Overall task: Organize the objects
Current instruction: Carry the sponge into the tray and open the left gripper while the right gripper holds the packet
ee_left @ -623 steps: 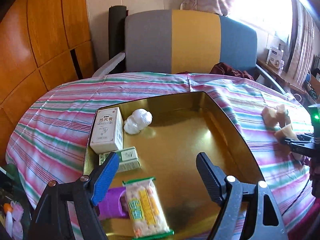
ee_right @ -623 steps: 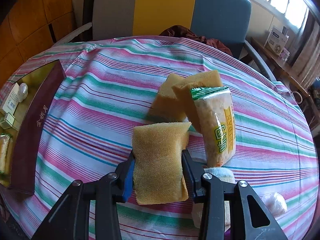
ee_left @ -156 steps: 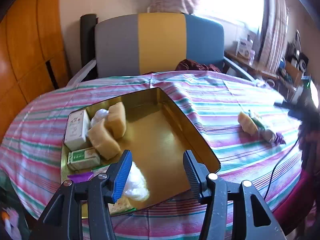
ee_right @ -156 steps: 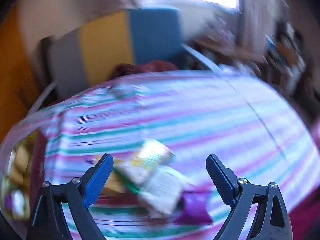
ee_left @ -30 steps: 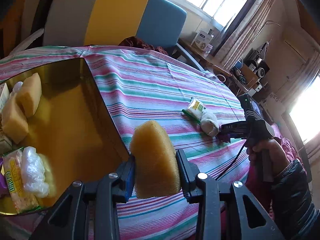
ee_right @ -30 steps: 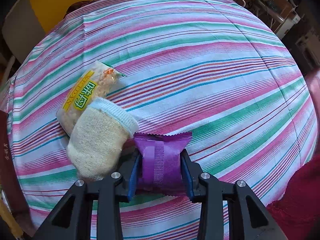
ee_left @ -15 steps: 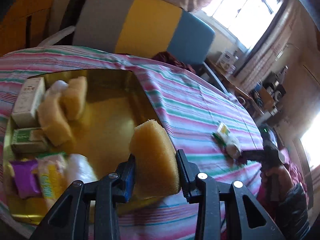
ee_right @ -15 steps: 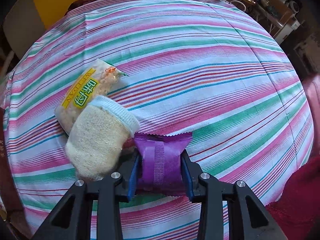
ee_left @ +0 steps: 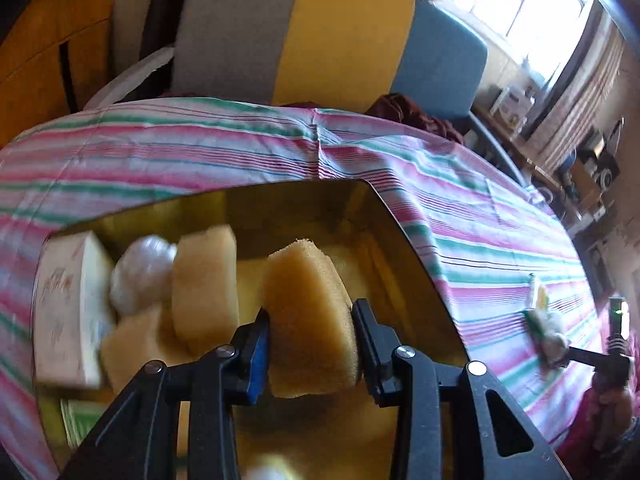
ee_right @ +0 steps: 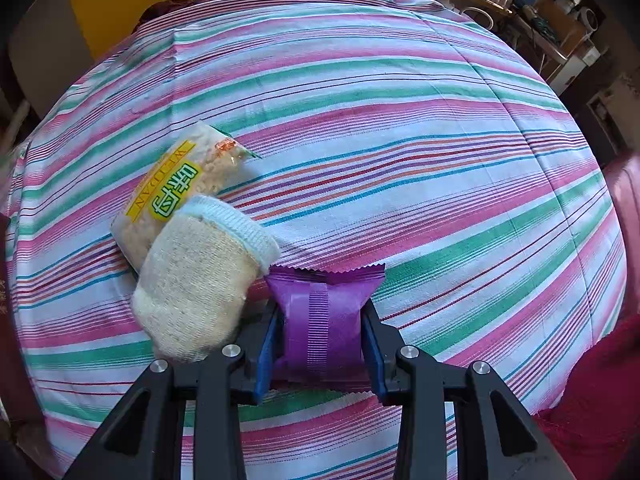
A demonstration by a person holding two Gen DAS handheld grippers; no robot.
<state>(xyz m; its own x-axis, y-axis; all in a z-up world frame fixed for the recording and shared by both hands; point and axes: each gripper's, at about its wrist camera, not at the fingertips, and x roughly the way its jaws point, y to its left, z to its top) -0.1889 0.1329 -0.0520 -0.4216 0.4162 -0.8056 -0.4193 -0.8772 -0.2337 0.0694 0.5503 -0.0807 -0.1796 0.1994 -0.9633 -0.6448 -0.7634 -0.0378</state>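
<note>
My left gripper point(ee_left: 310, 346) is shut on a yellow sponge point(ee_left: 308, 312) and holds it over the golden tray point(ee_left: 416, 264). Inside the tray, left of the held sponge, stand two more sponges point(ee_left: 206, 284), a white wad point(ee_left: 142, 276) and a white box point(ee_left: 66, 312). My right gripper point(ee_right: 320, 340) is shut on a purple snack packet point(ee_right: 322, 312) low over the striped tablecloth point(ee_right: 400, 140). Just left of the packet lie a beige knitted mitt point(ee_right: 196, 280) and a yellow-labelled snack bag point(ee_right: 176, 192).
A grey, yellow and blue chair point(ee_left: 320, 36) stands behind the table. In the left wrist view a person's hand point(ee_left: 612, 396) holds the other gripper at the far right, by the snack bag point(ee_left: 538, 308). A dark red garment point(ee_right: 592, 420) lies at the table's right edge.
The left gripper has carried the sponge leftward from the tray's right wall to over the tray, near the other sponges. The right gripper and its purple packet stayed put.
</note>
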